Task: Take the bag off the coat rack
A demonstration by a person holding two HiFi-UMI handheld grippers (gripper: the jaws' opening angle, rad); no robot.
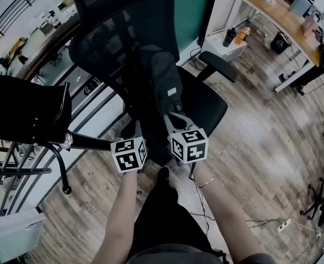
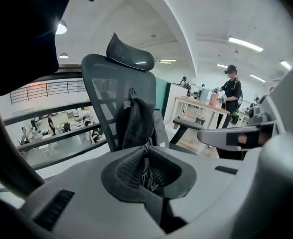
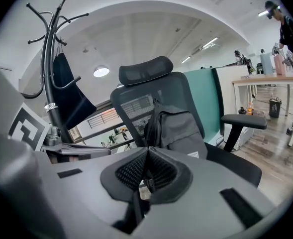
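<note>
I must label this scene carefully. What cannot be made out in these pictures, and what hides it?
1. Dark item on the coat rack: head view, only a black shape, its kind unclear.
2. Bag bottom: left gripper view, hidden behind the closed fingers.
3. Things on the desk: head view, too small, partly cut by the edge.
</note>
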